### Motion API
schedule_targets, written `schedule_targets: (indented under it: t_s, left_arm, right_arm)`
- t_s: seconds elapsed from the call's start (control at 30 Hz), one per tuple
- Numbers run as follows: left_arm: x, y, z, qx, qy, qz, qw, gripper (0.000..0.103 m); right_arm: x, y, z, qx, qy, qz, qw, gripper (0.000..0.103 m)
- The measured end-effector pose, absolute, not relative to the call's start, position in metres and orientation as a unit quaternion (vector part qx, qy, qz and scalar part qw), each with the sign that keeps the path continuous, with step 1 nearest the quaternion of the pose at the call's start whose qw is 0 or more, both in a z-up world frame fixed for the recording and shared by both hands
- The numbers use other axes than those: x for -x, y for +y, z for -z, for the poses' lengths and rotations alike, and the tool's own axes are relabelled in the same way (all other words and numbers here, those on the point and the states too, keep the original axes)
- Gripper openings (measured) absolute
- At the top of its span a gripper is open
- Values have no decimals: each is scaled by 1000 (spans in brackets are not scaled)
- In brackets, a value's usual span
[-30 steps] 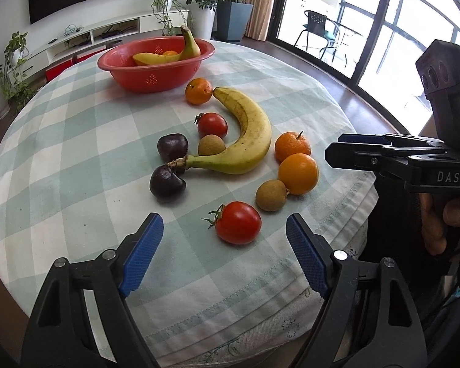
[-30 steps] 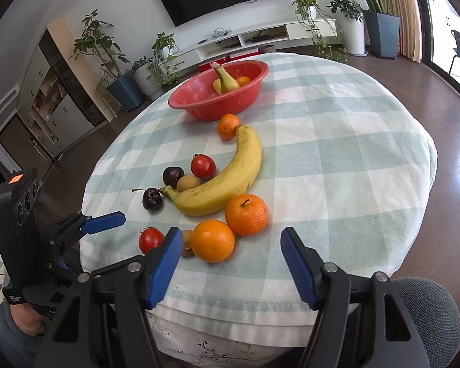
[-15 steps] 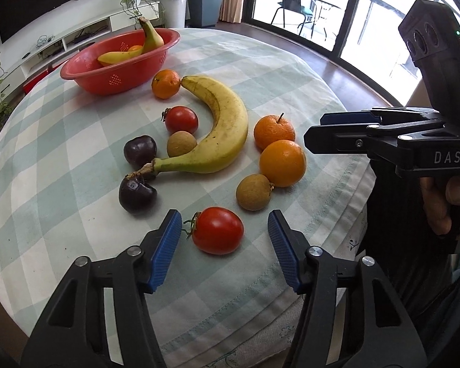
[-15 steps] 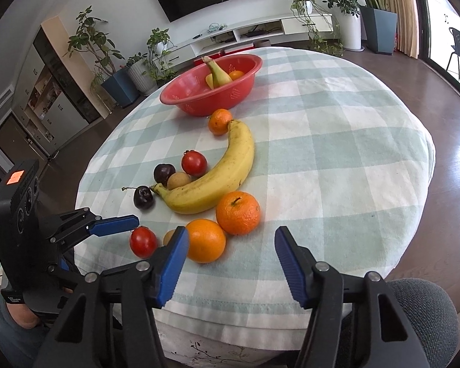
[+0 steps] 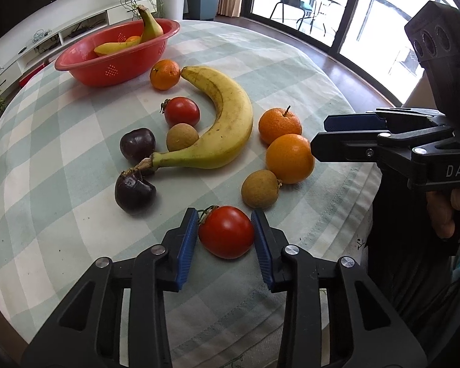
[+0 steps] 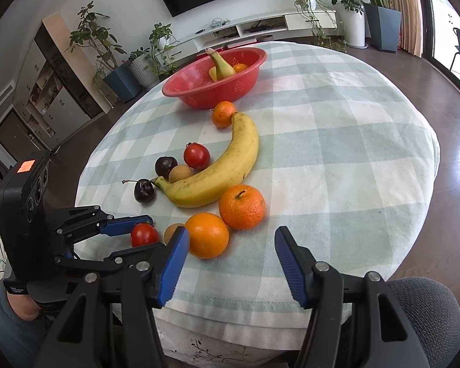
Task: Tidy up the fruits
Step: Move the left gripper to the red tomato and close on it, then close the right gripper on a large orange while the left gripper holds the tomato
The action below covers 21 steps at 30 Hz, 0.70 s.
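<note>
Your left hand-held gripper (image 5: 225, 233) is closing around the near tomato (image 5: 226, 231), its blue pads touching both sides, at the desk's (image 5: 61, 220) 6 o'clock edge. Your right hand-held gripper (image 6: 230, 260) hangs open and empty near the orange (image 6: 207, 235). The red bowl (image 5: 116, 58) sits at 11 o'clock.

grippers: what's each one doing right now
left tool: closing on the near tomato, pads at its sides.
right tool: open, empty.
</note>
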<state>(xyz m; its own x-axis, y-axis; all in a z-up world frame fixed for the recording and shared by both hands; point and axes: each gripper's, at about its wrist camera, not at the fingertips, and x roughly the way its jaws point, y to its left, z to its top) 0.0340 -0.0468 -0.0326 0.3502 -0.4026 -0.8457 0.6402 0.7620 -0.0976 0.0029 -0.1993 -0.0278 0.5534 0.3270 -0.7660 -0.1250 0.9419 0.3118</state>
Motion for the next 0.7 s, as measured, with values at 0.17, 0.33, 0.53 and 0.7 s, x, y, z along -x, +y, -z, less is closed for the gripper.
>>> schedule_targets:
  t_s: [0.17,0.33,0.53,0.7]
  left_arm:
    - [-35,-43,33,-112,469,321,815,33]
    - [-31,-30,34,-85,469,318,820,32]
    - [-27,-26,36,-82,467,314,823,32]
    - [-25,-24,36,-85,465,309,826,32]
  right_arm:
    - [-3,-195,31,-107,462,-133,871,62]
    - [-5,-183,35,-94,470,-142,866,58]
    - [-12,-173,39,-74,475,-140,866,55]
    - [-17,-169,42,-57,479,-132,866,52]
